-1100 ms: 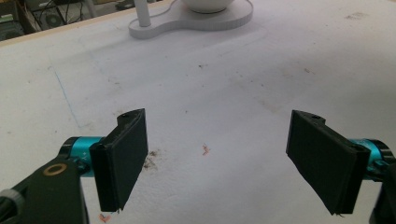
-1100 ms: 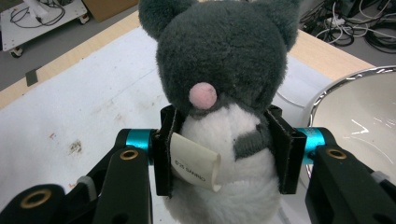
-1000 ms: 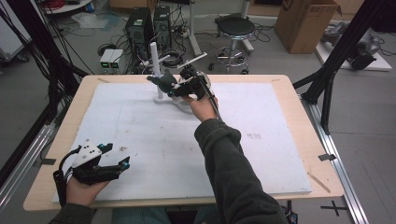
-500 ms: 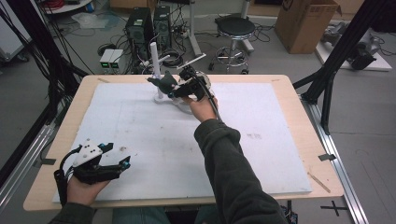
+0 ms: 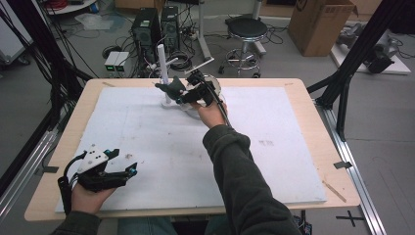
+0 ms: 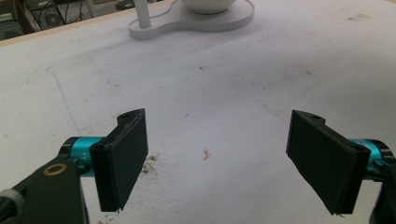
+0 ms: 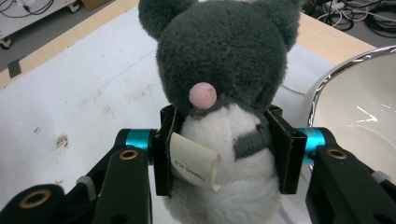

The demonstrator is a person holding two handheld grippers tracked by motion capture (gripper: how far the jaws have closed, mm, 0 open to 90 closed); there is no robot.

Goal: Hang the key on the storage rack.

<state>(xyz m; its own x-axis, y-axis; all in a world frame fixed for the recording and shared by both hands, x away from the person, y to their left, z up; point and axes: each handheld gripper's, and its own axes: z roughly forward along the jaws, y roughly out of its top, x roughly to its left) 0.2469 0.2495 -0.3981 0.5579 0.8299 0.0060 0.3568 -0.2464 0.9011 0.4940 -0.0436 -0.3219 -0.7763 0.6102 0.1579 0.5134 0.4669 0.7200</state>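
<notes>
Right tool (image 7: 219, 154) clamped on the grey plush toy (image 7: 219, 93) at its soft white belly, held beside the bowl (image 7: 359, 107) — light and squashy, so a mid-body grip suits; left tool (image 6: 229, 158) idles, released.

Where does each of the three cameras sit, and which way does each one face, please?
High view: above the table's near edge, looking forward and down; forearms and both hands enter from below.
Left gripper view: on the left gripper, low over the white mat; jaws open, white stand ahead.
Right gripper view: on the right gripper, jaws shut on the plush toy, bowl beside.
Shared: the high view also shows the plush toy and stand.
</notes>
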